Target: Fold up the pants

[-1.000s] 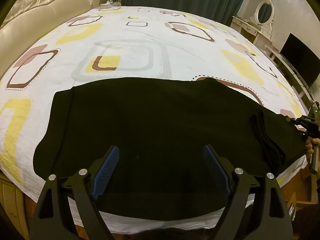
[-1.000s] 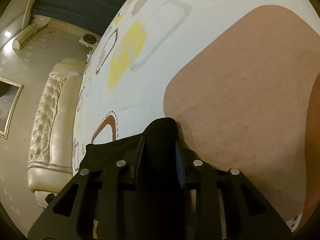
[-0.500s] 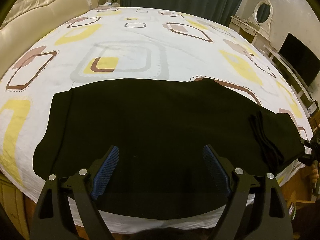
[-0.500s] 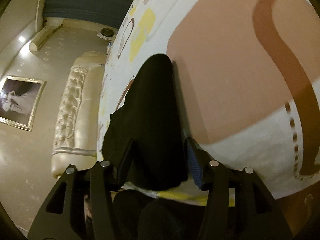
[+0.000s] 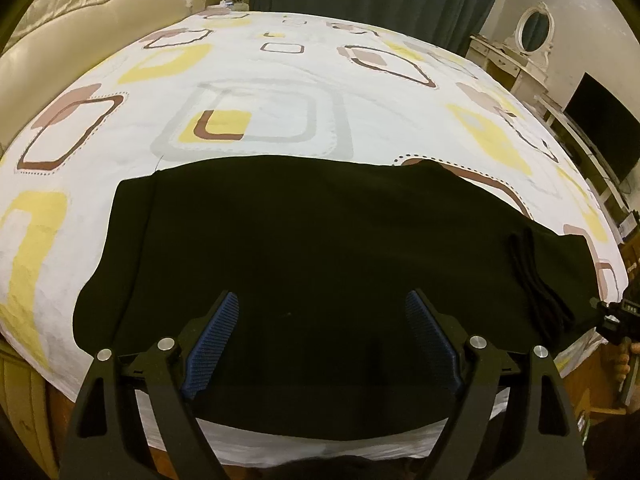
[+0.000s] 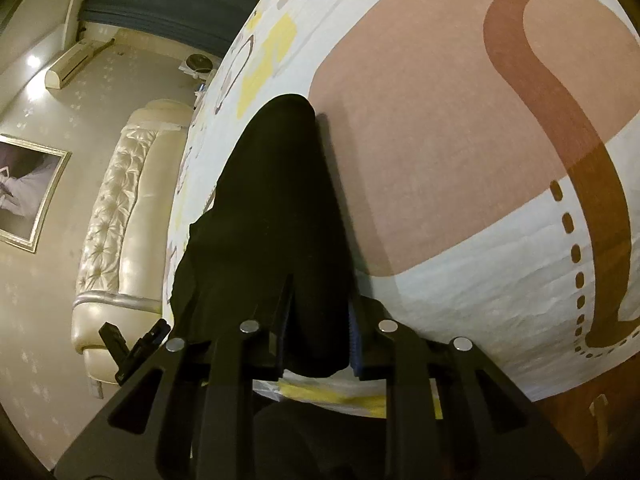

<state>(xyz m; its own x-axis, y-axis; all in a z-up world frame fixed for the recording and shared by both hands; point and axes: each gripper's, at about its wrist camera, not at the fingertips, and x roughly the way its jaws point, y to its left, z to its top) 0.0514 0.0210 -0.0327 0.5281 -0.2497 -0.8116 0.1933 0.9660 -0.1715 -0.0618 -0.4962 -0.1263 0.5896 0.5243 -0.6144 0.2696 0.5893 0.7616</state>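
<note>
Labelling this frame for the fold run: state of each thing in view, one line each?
Black fabric pants: spread flat across the bed, one end bunched between the right claw's pads.
Left claw: open, over the pants, gripping nothing.
Right claw: closing on the pants' end.
Patterned white bedsheet: smooth, covering the bed.
Black flat television: screen dark.

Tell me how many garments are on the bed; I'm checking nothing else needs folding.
1: the black pants lie flat across the near edge of the bed, one end between the right tool's closing pads. Bed parts beyond view may hide more.
</note>
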